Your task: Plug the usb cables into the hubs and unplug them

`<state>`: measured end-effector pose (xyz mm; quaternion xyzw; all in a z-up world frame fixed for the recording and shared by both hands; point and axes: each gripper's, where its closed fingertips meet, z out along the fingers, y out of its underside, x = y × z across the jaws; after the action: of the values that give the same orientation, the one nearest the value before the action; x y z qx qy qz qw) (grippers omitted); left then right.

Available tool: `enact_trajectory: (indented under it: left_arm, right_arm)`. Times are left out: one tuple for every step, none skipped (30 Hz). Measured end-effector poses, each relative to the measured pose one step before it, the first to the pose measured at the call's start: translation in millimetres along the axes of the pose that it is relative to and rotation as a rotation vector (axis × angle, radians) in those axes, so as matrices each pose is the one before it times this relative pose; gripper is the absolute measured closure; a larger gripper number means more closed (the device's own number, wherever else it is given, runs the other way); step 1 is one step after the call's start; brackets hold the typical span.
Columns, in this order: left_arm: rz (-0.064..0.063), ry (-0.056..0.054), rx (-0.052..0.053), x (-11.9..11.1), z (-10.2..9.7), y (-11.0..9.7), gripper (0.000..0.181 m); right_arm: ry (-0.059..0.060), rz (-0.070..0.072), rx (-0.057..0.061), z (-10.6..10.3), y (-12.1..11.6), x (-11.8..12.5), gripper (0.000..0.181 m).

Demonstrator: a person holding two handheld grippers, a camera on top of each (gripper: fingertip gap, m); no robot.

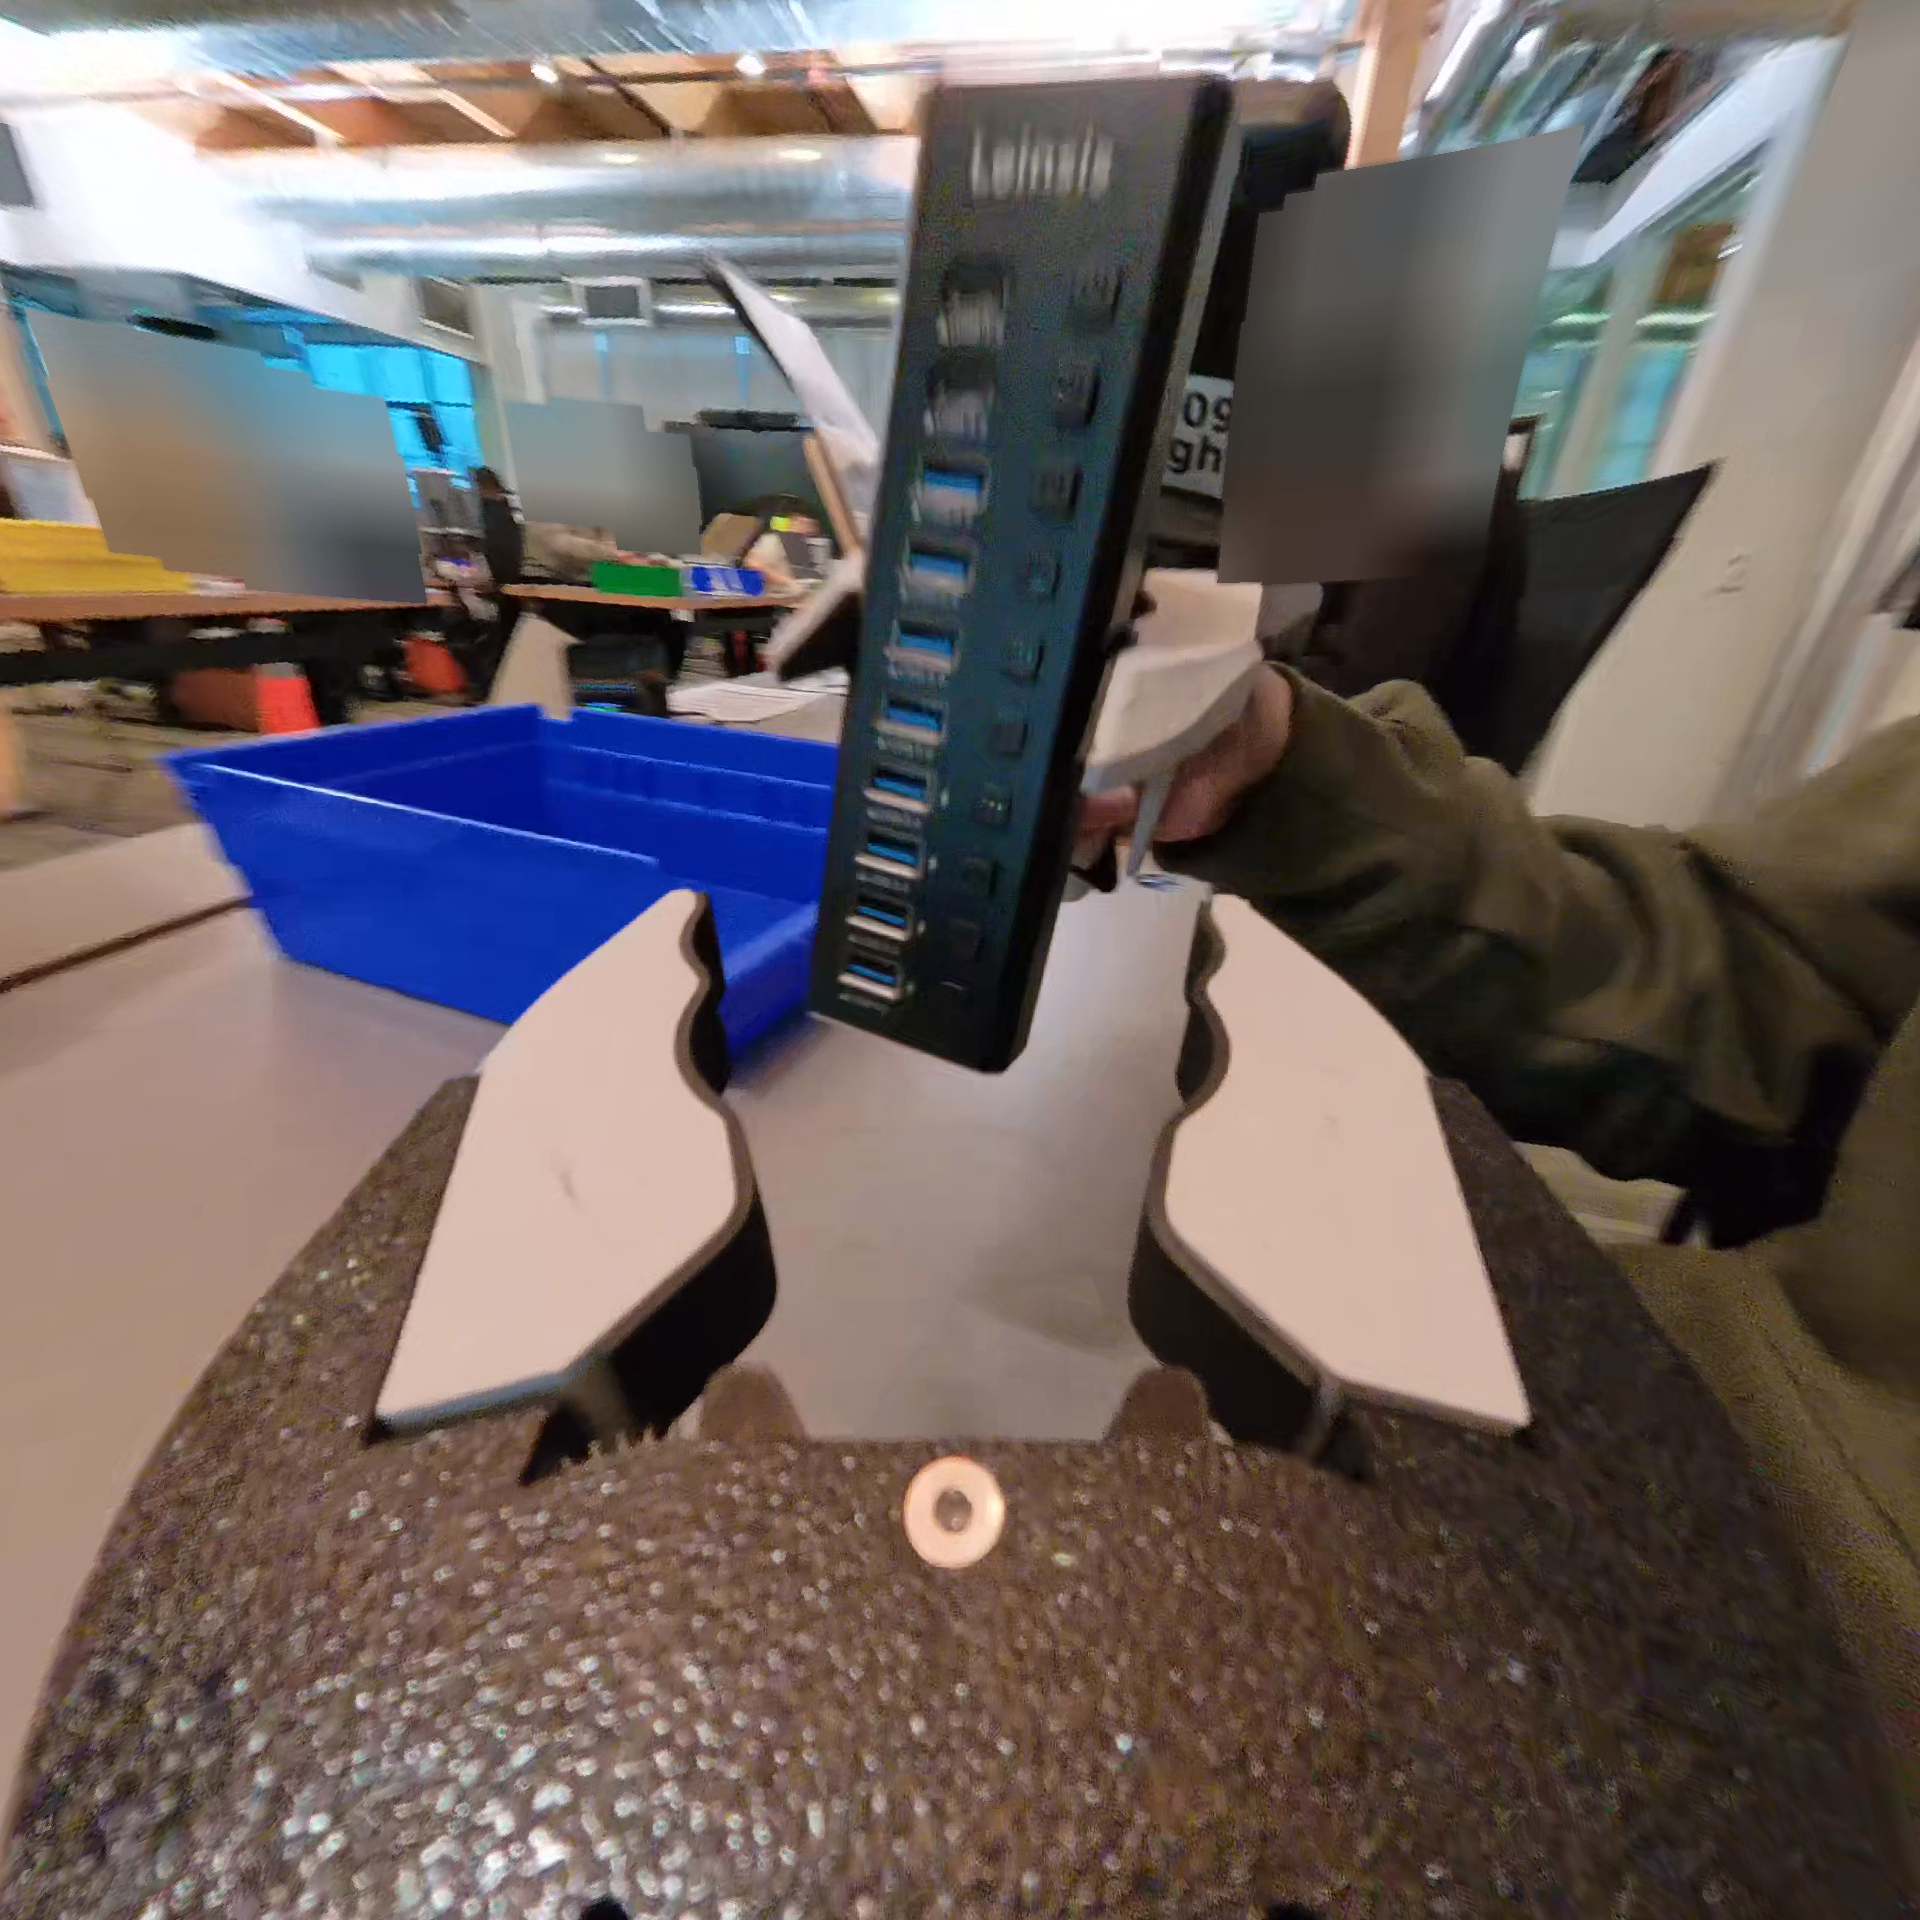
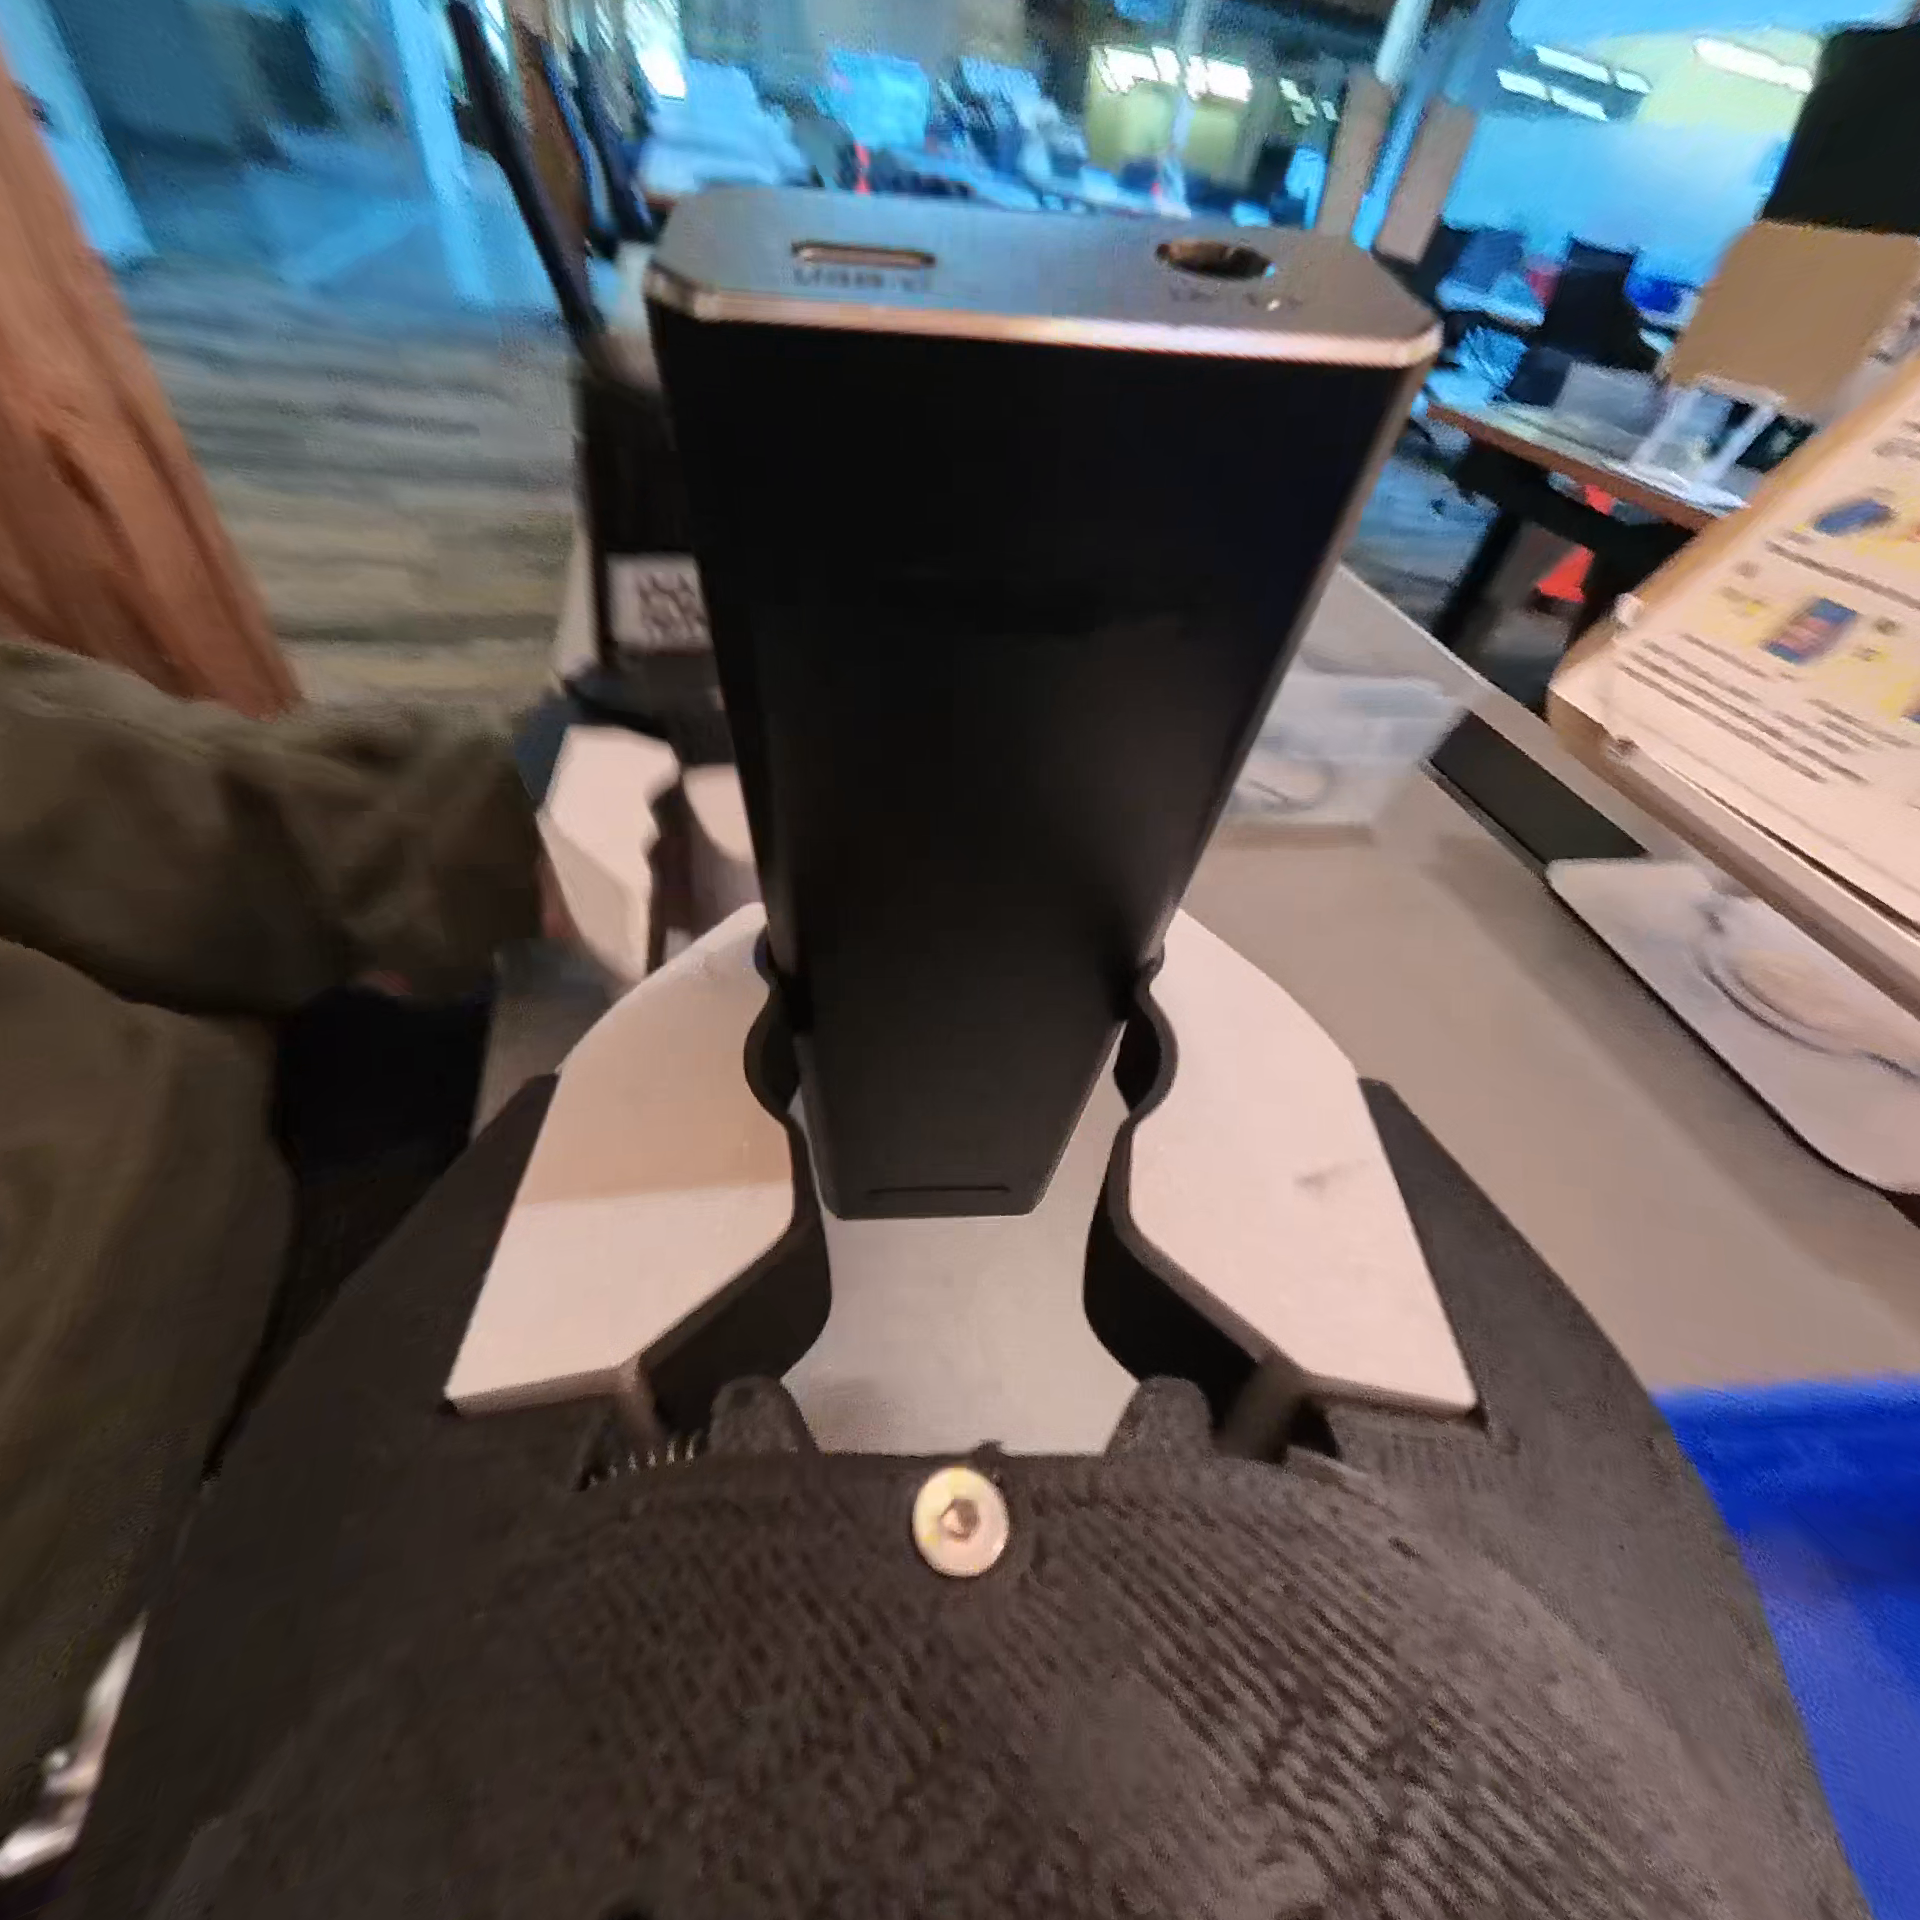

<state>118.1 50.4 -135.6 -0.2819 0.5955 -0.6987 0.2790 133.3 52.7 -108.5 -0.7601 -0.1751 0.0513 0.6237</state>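
Black and long, the hub (image 1: 997, 561) stands almost upright in my left wrist view, lifted clear of the grey table (image 1: 187, 1122), its face of blue ports turned toward me. Only this view shows those ports and the small switches beside them. My right wrist view gives me the plain back of the hub (image 2: 1018, 665) and its top end, with a slot and a round socket that the left view hides.

A blue bin (image 1: 468, 831) sits on the table behind and left of the hub. On the right, a hand (image 1: 1205, 769) in an olive sleeve (image 1: 1558, 935) grips the right gripper's handle. In the right view a clear box (image 2: 1340, 727) and a printed sheet (image 2: 1766, 675) lie off to the right.

My right gripper (image 2: 961, 1039) pinches the hub's lower end between both fingers. My left gripper (image 1: 951, 997) has its fingers spread wide and holds nothing; the hub's bottom corner hangs just beyond the tips, between them.
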Motion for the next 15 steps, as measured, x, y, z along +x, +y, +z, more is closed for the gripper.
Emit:
enact_trajectory:
  left_arm:
    - [0.0281, -0.0430, 0.0014, -5.13, -6.06, -8.72, 0.100]
    - [0.0368, -0.0240, -0.0063, -2.06, -2.88, -10.35, 0.100]
    - [0.0384, -0.0099, -0.0171, 0.39, 0.62, -10.20, 0.100]
    - [0.0384, 0.0043, -0.0299, 2.35, 3.65, -8.68, 0.100]
    - [0.0408, 0.0219, -0.0412, 4.43, 5.47, -5.94, 0.100]
    - [0.0420, 0.0233, -0.0496, 3.74, 6.38, -2.89, 0.099]
    - [0.0395, 0.0176, -0.0494, 2.05, 6.42, -0.56, 0.097]
    - [0.0316, 0.0255, -0.0372, 2.63, 5.91, 0.59, 0.097]
    - [0.0197, 0.0232, -0.0174, 1.98, 4.86, 0.02, 0.102]
    - [0.0130, 0.0357, -0.0012, 3.77, 3.34, -0.94, 0.113]
    - [0.0059, 0.0437, 0.0034, 5.02, 1.98, -1.36, 0.118]
    - [-0.0097, 0.0090, 0.0067, 0.25, 0.61, -1.95, 0.118]
    - [-0.0175, 0.0070, 0.0089, -0.36, 0.23, -2.49, 0.119]
    - [-0.0065, 0.0069, 0.0203, -0.08, 0.38, -4.15, 0.119]
    - [0.0043, 0.0005, 0.0299, -0.63, 0.09, -5.44, 0.120]
  right_arm:
    - [0.0192, -0.0074, -0.0404, -2.07, 6.66, 4.71, 0.120]
    - [0.0086, -0.0076, -0.0323, 0.42, 6.24, 2.30, 0.120]
    - [-0.0117, -0.0088, -0.0234, 2.76, 5.39, -1.54, 0.120]
    - [-0.0238, -0.0072, -0.0131, 4.76, 3.85, -4.54, 0.120]
    - [-0.0286, -0.0028, -0.0028, 5.77, 1.73, -5.86, 0.120]
    - [-0.0345, 0.0020, 0.0094, 5.69, -0.61, -6.83, 0.120]
    - [-0.0349, 0.0021, 0.0110, 4.99, -1.47, -6.96, 0.120]
    - [-0.0268, -0.0011, 0.0036, 4.03, -1.06, -5.90, 0.120]
    - [-0.0209, -0.0049, -0.0052, 3.21, 0.07, -4.87, 0.120]
    - [-0.0202, -0.0047, -0.0095, 2.24, 0.77, -4.42, 0.120]
    - [-0.0072, -0.0017, 0.0085, 0.65, -0.71, -1.73, 0.120]
    - [-0.0063, 0.0134, 0.0271, -0.33, -2.77, -0.09, 0.120]
    - [-0.0173, 0.0117, 0.0376, -0.43, -3.76, -1.14, 0.120]
    - [-0.0117, 0.0008, 0.0547, -0.39, -5.23, -0.61, 0.120]
    - [0.0015, 0.0080, 0.0573, -0.75, -4.51, 1.25, 0.121]
